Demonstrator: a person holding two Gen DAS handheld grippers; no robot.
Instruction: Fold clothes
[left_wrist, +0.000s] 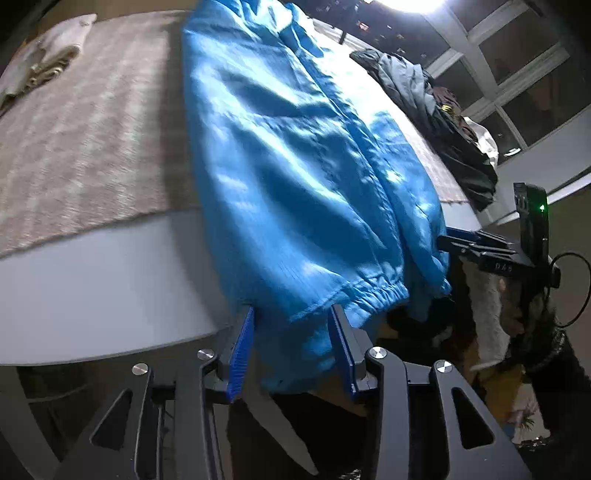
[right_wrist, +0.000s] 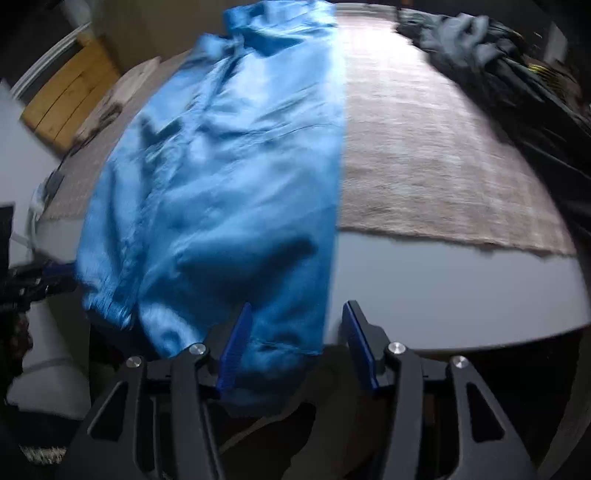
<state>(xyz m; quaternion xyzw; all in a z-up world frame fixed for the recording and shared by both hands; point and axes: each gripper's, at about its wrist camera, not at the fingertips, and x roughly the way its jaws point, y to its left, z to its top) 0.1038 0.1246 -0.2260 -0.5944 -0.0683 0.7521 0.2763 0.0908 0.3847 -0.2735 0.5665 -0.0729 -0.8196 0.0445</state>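
Note:
A shiny blue garment (left_wrist: 295, 155) with an elastic hem lies lengthwise across the beige cloth on the grey table (left_wrist: 92, 288), and its near end hangs over the front edge. In the left wrist view, my left gripper (left_wrist: 293, 308) stands open around the hanging hem, the blue pads apart from the fabric. My right gripper (right_wrist: 297, 304) is also open. The garment's (right_wrist: 229, 177) right corner lies between its fingers, and the right pad is clear of the cloth. Each gripper shows in the other's view, the right one (left_wrist: 480, 247) at the hem's right and the left one (right_wrist: 44, 277) at its left.
A heap of dark clothes (left_wrist: 436, 110) lies at the table's far right. Folded pale clothes (left_wrist: 48, 55) rest at the far left. Beige cloth (right_wrist: 443, 166) covers most of the tabletop. A window frame (left_wrist: 509, 74) stands behind, and a wooden board (right_wrist: 70, 96) stands off to the left.

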